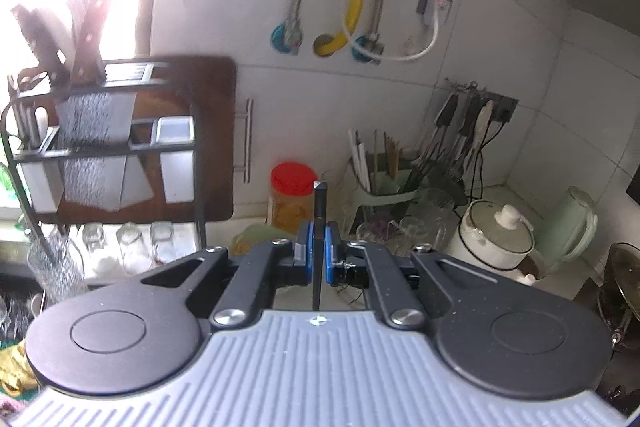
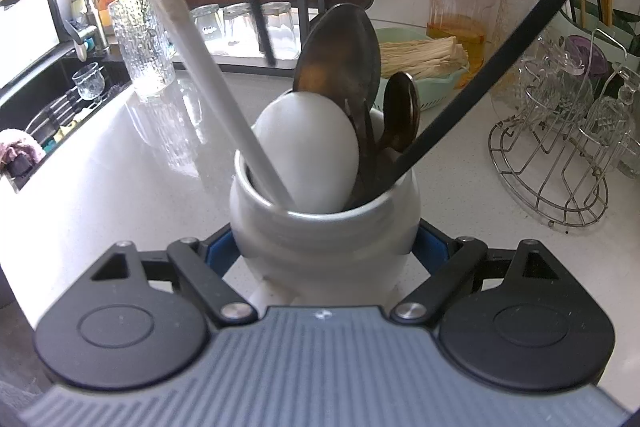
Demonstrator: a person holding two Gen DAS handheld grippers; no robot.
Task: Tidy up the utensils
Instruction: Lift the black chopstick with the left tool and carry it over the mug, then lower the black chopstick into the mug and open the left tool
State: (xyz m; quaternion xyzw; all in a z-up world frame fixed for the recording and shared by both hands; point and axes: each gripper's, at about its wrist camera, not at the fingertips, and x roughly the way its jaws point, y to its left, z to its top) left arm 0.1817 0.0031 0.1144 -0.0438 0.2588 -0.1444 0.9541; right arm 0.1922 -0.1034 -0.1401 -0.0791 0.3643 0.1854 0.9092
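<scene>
glossy white ceramic jar

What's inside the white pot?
The white pot holds a white spoon, dark spoons, a white stick and a black handle. Their bottom ends are hidden by its wall.

Daylight flooded in at upper left of the left wrist view, washing out the knife rack with motion blur. Both views bowed at the edges. The white countertop showed soft glare.
</scene>
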